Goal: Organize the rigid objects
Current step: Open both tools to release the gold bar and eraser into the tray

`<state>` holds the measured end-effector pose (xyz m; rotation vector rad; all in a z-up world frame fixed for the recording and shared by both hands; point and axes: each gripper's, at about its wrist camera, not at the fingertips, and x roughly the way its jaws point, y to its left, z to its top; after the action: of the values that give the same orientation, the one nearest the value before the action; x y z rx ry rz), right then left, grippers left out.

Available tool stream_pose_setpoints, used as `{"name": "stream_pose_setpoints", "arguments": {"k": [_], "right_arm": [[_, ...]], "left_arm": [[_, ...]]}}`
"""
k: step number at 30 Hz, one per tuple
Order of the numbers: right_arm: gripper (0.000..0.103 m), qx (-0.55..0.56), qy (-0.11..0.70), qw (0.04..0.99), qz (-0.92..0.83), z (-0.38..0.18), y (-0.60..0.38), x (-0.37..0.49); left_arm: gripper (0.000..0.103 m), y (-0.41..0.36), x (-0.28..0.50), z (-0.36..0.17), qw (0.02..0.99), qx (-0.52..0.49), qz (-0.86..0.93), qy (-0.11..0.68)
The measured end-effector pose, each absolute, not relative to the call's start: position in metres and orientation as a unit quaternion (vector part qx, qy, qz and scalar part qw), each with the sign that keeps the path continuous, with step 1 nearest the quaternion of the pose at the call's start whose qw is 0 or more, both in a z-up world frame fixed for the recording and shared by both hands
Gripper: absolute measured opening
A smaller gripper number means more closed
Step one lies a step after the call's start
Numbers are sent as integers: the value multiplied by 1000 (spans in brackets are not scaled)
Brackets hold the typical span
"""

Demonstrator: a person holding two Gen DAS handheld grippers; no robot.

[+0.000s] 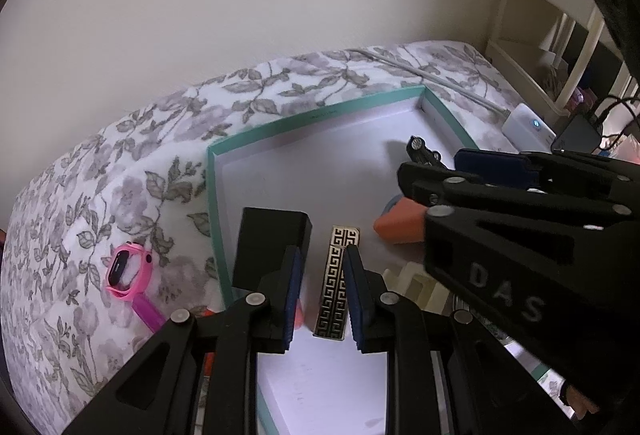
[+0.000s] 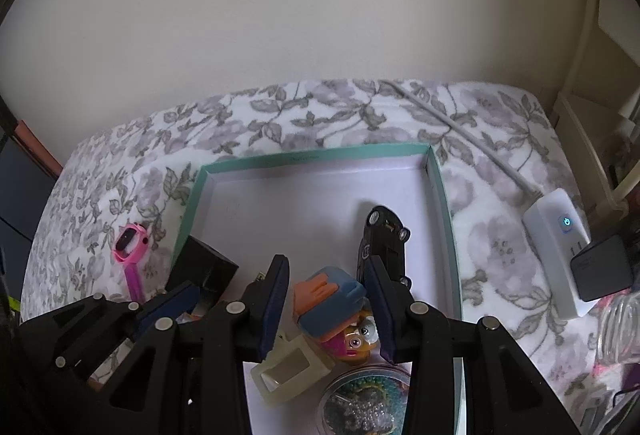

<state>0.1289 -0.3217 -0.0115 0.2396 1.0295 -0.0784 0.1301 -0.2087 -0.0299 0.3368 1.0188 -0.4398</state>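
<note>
A teal-walled box (image 1: 320, 113) (image 2: 312, 156) with a white floor lies on the floral bedspread. My left gripper (image 1: 320, 299) is open above its near left part, its jaws either side of a flat black-and-gold patterned bar (image 1: 337, 283); a black box (image 1: 272, 247) (image 2: 206, 267) stands left of it. My right gripper (image 2: 330, 309) (image 1: 432, 171) is open around an orange-and-blue toy (image 2: 328, 299) (image 1: 400, 223). A black toy car (image 2: 384, 239) (image 1: 422, 151) lies upside down behind. A cream square holder (image 2: 288, 371) and a clear round case (image 2: 360, 403) lie nearer.
A pink kids' watch (image 1: 128, 271) (image 2: 130, 247) lies on the bedspread left of the box. A white power strip (image 2: 560, 235) (image 1: 528, 127) with cable and a black adapter (image 2: 604, 267) lie right. White shelving (image 1: 560, 35) stands beyond the bed's right edge.
</note>
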Motion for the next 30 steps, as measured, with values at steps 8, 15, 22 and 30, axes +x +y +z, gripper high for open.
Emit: {"name": "stream_pose_setpoints", "arguments": {"k": [8, 15, 22, 30], "right_arm": [[43, 102, 465, 879, -40, 11, -319, 123], [43, 93, 458, 883, -42, 17, -318, 122], [47, 80, 467, 880, -45, 12, -313, 126], [60, 61, 472, 879, -33, 8, -296, 132]], "left_arm": [[23, -194, 139, -16, 847, 139, -195, 475], [24, -171, 155, -9, 857, 112, -161, 476], [50, -140, 172, -3, 868, 76, -119, 476], [79, -111, 185, 0, 876, 40, -74, 475]]}}
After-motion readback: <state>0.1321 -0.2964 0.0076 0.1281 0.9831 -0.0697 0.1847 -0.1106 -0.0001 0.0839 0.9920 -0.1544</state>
